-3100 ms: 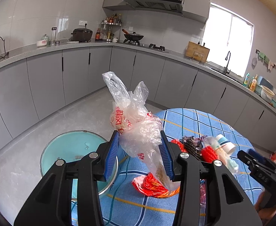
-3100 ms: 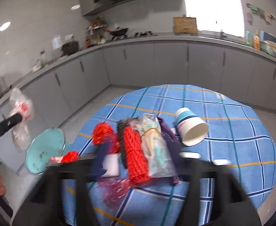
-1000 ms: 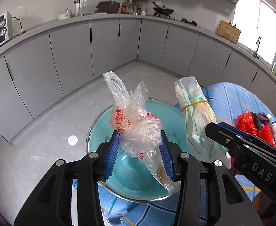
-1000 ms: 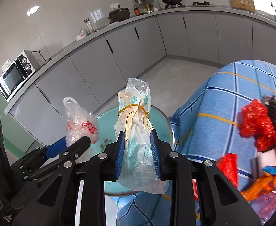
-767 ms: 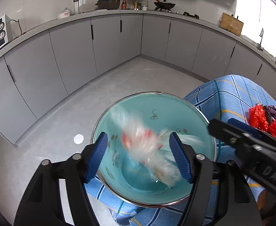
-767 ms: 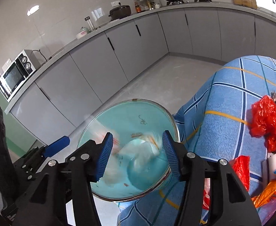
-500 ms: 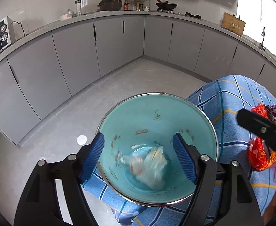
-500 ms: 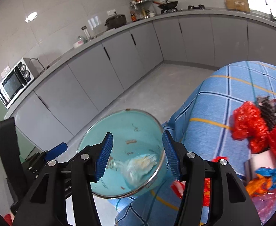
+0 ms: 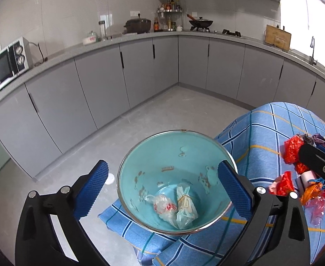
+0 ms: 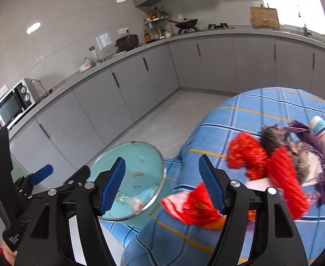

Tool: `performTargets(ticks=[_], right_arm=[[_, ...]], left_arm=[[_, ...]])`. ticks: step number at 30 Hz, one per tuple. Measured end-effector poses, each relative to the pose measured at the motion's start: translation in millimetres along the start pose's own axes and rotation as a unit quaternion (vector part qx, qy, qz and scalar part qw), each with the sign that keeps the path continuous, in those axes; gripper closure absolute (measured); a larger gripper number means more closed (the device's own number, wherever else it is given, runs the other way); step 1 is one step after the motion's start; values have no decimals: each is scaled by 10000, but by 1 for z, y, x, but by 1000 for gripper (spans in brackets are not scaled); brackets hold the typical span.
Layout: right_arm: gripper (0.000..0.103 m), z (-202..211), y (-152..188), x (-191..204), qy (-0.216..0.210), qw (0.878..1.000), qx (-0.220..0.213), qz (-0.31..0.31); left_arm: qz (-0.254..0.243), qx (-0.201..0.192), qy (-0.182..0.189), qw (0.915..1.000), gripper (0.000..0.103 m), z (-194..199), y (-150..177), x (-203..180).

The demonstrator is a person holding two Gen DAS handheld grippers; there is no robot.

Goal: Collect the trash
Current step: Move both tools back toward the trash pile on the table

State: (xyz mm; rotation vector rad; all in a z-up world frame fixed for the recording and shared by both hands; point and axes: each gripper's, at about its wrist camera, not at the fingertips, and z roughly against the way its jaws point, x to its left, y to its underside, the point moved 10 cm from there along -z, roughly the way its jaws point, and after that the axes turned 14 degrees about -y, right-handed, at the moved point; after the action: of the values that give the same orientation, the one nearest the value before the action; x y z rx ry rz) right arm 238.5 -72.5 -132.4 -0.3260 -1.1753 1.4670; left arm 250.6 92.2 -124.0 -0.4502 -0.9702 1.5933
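The left gripper (image 9: 162, 185) hangs over the teal basin (image 9: 173, 146), its jaws opening and empty; the right gripper (image 10: 162, 185), just beside the basin, is likewise opening with nothing gripped. Two clear trash bags (image 9: 175, 206) lie in the basin's bottom. More trash (image 10: 273, 161) sits piled on the blue-checked counter (image 10: 262, 115) right of the basin.

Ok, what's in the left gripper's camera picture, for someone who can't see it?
A teal bowl holds two small plastic bags. The left gripper is above it with nothing between its opening jaws. More trash lies on the blue checked tablecloth.
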Motion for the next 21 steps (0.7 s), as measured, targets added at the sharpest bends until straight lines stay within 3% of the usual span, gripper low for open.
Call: performTargets(ticks=[21], right_arm=[[34, 104, 0, -86, 730, 9949, -552, -421]], left_arm=[[-499, -371, 413, 9972, 6, 79, -11, -85]])
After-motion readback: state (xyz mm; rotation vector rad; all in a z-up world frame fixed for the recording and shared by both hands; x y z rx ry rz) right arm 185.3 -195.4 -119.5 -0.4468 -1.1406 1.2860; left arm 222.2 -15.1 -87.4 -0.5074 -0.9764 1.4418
